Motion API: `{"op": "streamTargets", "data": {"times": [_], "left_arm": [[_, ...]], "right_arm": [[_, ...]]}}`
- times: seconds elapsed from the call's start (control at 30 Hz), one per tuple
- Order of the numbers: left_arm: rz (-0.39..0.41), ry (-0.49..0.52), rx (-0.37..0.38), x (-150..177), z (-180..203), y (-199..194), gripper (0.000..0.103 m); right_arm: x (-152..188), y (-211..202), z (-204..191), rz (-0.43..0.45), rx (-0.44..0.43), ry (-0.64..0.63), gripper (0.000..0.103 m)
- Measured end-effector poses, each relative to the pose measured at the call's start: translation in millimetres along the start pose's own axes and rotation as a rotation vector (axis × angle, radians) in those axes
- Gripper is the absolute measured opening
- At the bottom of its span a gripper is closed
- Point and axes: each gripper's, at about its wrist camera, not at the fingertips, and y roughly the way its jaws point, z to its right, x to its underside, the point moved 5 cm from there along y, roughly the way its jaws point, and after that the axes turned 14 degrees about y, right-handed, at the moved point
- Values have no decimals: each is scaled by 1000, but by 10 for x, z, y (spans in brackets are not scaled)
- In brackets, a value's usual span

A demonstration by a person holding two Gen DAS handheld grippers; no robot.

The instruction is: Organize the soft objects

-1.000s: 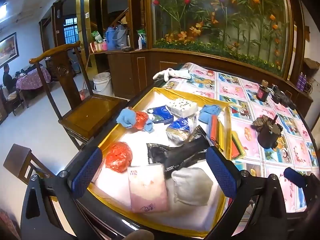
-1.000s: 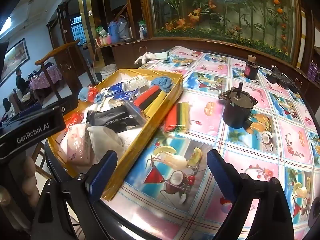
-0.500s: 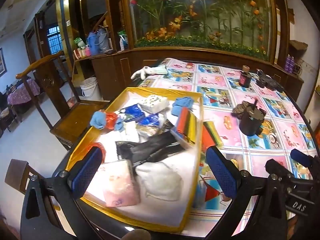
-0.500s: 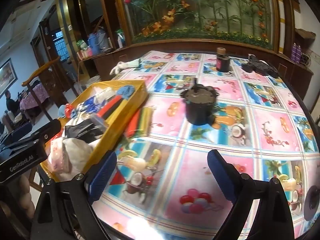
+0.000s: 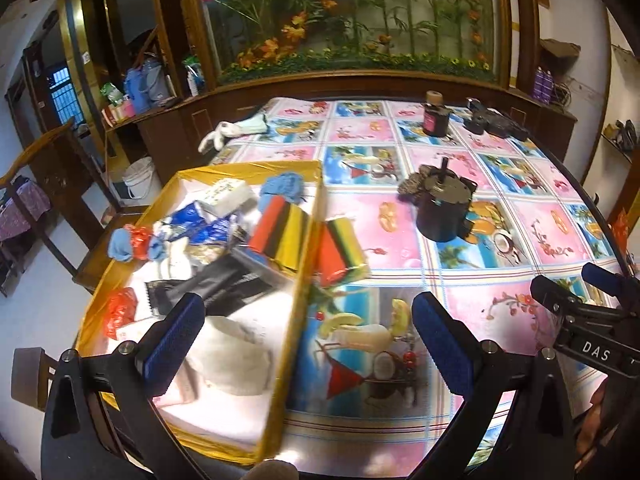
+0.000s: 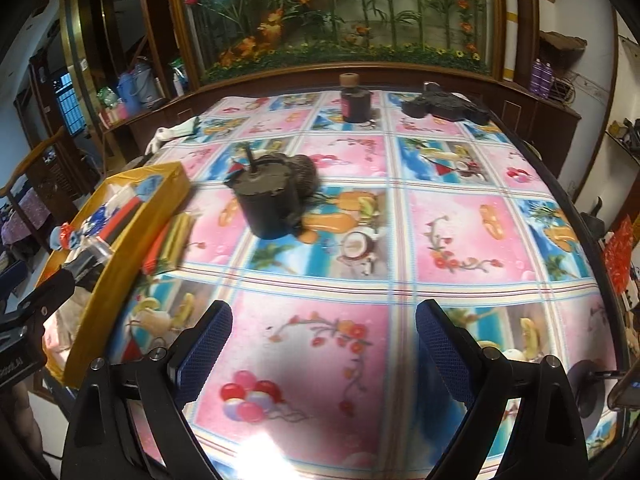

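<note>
Behind the worktop [image 6: 400, 240] stands a flower-painted wall. Both claws are wide and hold nothing. At ten o'clock of the left claw [image 5: 308, 344], the yellow tray [image 5: 308, 264] collects soft objects; one striped sponge [image 5: 340, 248] lies just outside, probably next, while the right claw [image 6: 324, 350] hovers over bare cloth.

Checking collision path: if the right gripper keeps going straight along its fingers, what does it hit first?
Probably the bare tablecloth: the open right gripper has only printed cloth ahead. The black pot stands left of that line and the dark bottle is far back; depth is uncertain.
</note>
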Motion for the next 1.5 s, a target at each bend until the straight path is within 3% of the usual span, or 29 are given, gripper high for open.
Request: {"op": "streamTargets", "data": {"times": [0.27,0.47,0.57,0.77,0.9,1.2,1.5], "left_arm": [[-35,51,56,-206,403,358,103],[-182,27,144,-167,567,910,103],[-213,16,173,-159,653,1090,103],[-171,22,155,-254,839,1190,103],[-137,3,141,-306,861,1230,103],[-141,-14,159,-327,839,1264,103],[-141,-14,160,-324,841,1257,103]], "right_arm": [[-83,240,260,-48,57,42,95],[-183,536,383,-89,123,55,95],[-232,708,402,-112,127,69,95],[-293,1076,445,-142,178,101,95],[-356,1188,527,-115,213,119,101],[-317,1184,572,-52,220,125,102],[-312,1164,581,-53,222,126,102]]}}
